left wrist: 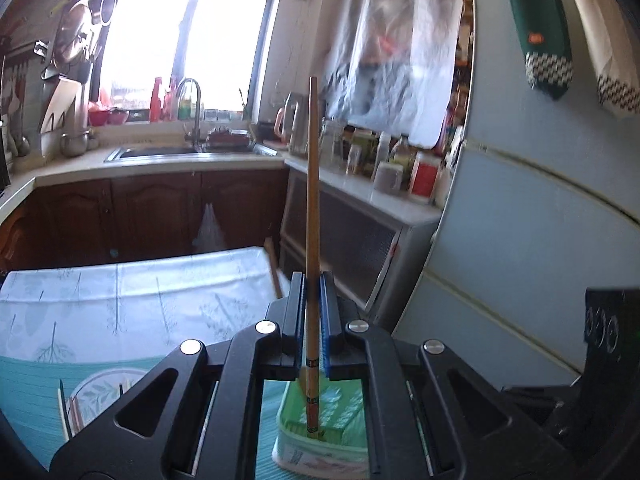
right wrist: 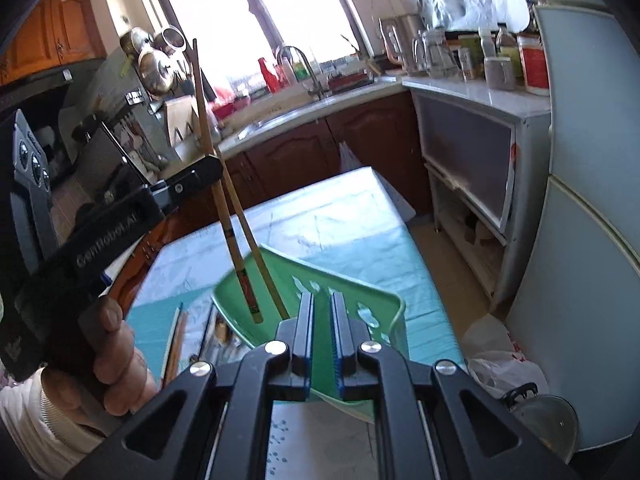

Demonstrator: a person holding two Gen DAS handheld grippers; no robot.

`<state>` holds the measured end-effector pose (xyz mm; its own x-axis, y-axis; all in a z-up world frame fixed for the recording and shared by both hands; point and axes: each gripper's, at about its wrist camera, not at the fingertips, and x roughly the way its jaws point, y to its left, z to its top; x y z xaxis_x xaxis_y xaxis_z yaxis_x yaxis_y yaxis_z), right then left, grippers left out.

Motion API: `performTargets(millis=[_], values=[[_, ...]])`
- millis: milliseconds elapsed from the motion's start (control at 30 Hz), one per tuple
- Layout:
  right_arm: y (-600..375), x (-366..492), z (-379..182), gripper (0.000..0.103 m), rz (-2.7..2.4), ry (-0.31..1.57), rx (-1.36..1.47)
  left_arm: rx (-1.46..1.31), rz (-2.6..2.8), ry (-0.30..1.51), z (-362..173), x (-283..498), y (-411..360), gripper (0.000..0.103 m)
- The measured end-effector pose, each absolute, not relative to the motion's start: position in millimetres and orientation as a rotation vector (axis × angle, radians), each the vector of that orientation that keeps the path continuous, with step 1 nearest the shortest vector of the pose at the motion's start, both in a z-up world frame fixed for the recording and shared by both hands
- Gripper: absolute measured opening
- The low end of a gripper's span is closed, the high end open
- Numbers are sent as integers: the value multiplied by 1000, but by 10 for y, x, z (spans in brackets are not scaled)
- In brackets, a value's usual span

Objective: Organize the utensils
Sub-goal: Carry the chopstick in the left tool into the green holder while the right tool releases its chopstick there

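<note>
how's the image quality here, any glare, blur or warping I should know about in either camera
Left wrist view: the bright kitchen window is blown out white; the hanging plastic bags are smeared; the pale blue fridge bows from fisheye distortion. Right wrist view: the window is again overexposed, yet the green plastic basket and wooden chopsticks stay fairly sharp.

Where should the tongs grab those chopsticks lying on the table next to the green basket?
Around the middle of the chopsticks, coming straight down from above. They lie flat on the table, thin and long, so squeeze across them, not along them.
</note>
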<state>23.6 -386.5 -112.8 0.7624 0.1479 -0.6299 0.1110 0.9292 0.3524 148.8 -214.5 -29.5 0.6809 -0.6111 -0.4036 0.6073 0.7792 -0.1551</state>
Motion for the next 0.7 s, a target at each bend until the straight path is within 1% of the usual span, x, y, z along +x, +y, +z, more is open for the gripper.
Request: performTargets(millis=[133,333,400,700], values=[[-3869,378,-1278,8,13,775,388,42,-650,501,-546,1529,-2195,5],[-3856,567,-1448,8,31,833,398,91,-624,535,-757,1478,-2205,6],[-3840,608,-1454,8,46,828,395,98,-607,530,-765,1443,-2106,6],[-3572,876,-1463,8,189,841,342,40,-506,618,-887,1571,-1674,6]])
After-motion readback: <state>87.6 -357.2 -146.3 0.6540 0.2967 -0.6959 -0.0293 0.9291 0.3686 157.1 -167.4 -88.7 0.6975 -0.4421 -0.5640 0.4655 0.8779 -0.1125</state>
